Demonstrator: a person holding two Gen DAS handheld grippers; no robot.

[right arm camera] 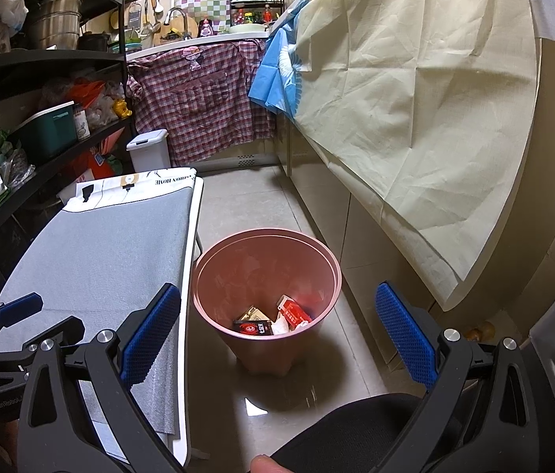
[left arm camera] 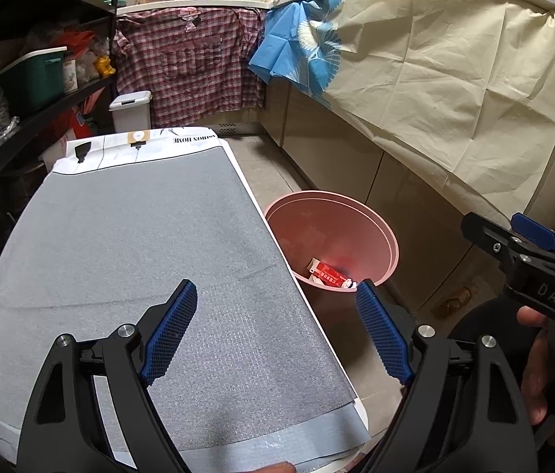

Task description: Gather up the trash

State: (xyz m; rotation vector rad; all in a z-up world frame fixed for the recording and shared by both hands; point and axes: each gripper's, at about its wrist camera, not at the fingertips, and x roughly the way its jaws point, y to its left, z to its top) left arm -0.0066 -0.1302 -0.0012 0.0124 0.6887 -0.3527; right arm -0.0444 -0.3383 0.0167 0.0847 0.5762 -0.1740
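Observation:
A pink trash bin stands on the floor right of the table; it also shows in the left wrist view. Inside lie a red carton, a black packet and white paper; the red carton shows in the left wrist view too. My left gripper is open and empty over the table's right edge. My right gripper is open and empty above the bin. The right gripper also appears at the right of the left wrist view.
The table wears a grey mat on a white top. Cabinets draped in cream cloth run along the right. Black shelves stand left, a small white bin at the back. Tiled floor lies between.

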